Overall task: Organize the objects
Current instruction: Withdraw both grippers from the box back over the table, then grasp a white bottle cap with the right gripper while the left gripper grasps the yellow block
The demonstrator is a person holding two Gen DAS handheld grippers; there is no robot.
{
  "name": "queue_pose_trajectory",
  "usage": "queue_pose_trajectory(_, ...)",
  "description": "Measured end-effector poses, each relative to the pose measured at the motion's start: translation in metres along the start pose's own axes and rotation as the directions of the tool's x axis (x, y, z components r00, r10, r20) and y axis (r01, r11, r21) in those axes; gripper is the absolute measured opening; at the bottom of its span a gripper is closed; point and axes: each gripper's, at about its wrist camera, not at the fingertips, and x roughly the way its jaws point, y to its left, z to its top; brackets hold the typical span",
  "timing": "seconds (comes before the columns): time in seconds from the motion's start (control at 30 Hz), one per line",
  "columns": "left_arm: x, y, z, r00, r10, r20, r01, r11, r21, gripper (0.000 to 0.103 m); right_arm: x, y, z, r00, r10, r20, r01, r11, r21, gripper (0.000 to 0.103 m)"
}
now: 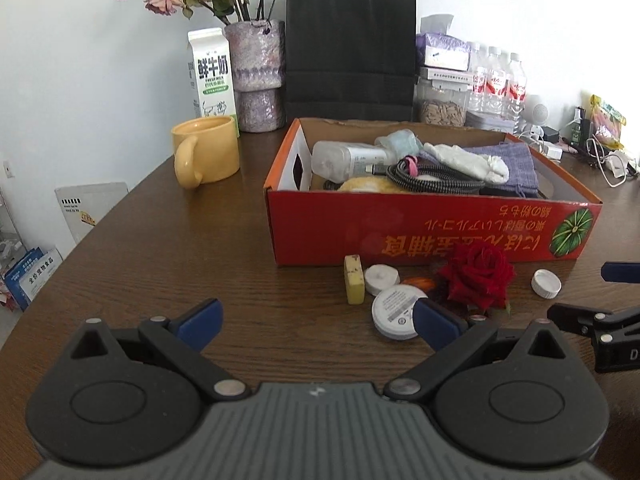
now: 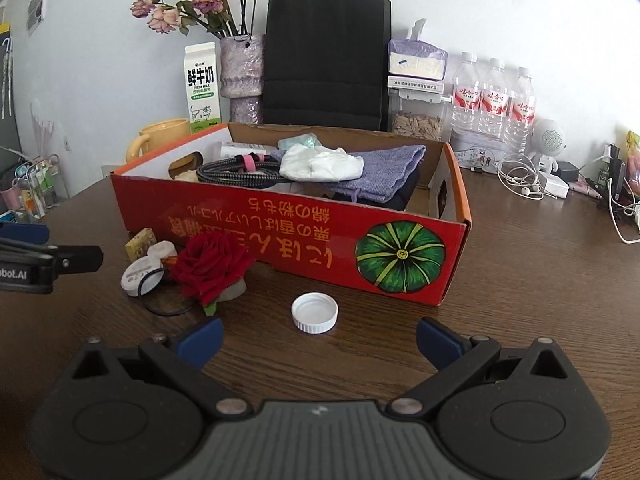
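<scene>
- White wall backs a dark wooden desk (image 1: 160, 248), where a black paper bag (image 1: 350, 48), a vase of dried pink roses (image 1: 256, 76), a milk carton (image 1: 210, 76) and three water bottles (image 2: 494, 100) stand in a row at the rear.
- A yellow mug (image 1: 206, 152) sits on the desk just in front of the milk carton, to the left of the box.
- A red cardboard box (image 1: 420, 232) with a green pumpkin printed on its front wall lies open in the middle of the desk; inside it are a clear bottle (image 1: 348, 158), a coiled braided cable (image 1: 432, 180), a crumpled white cloth (image 1: 468, 160) and a folded purple cloth (image 2: 384, 168).
- In front of the box, on the desk, small things cluster together: a yellow block (image 1: 354, 284) standing upright, a small white disc (image 1: 382, 278) just beside it, a round white tin (image 1: 396, 316) nearer the camera, and a red rose (image 1: 476, 280) lying against them.
- A black hair tie (image 2: 160, 296) lies beside the rose and the tin, seen from the right wrist view.
- A white bottle cap (image 2: 315, 313) rests open side up on the desk, apart from the cluster, to the right of the rose.
- The left claw (image 1: 318, 322) hovers low over the desk with its blue-tipped fingers (image 1: 200, 320) spread wide and nothing between them; the right one overlaps the round white tin in the view.
- The right claw (image 2: 318, 336) is likewise spread wide and empty, with the white bottle cap just ahead of its gap.
</scene>
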Motion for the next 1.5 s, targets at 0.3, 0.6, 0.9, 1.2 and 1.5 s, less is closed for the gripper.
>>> queue_pose_trajectory(0.3, 0.008, -0.003, -0.004, 0.999, -0.023, -0.038, 0.023, 1.0, 0.014, 0.103, 0.026, -0.006, 0.011, 0.999, 0.028, -0.03, -0.028, 1.0, 0.012, 0.068)
queue_pose_trajectory(0.6, 0.017, -0.009, -0.005, 0.998, -0.028, -0.056, 0.03, 0.999, 0.025, 0.103, 0.027, -0.002, 0.008, 0.999, 0.054, -0.003, -0.055, 0.998, -0.011, 0.027)
queue_pose_trajectory(0.9, 0.021, -0.015, -0.003, 0.998, -0.041, -0.057, 0.043, 0.998, 0.039, 0.103, 0.019, -0.001, 0.008, 0.998, 0.05, 0.044, -0.05, 0.999, -0.008, 0.027)
queue_pose_trajectory(1.2, 0.023, -0.012, 0.001, 0.999, -0.031, -0.038, 0.032, 0.999, 0.022, 0.103, 0.014, 0.002, 0.007, 0.996, 0.053, 0.076, -0.052, 0.999, -0.012, 0.027)
queue_pose_trajectory(1.5, 0.038, -0.004, 0.02, 1.0, 0.024, -0.008, -0.024, 0.999, -0.024, 0.084, 0.014, 0.004, 0.007, 0.996, 0.054, 0.072, -0.053, 0.999, -0.01, 0.027)
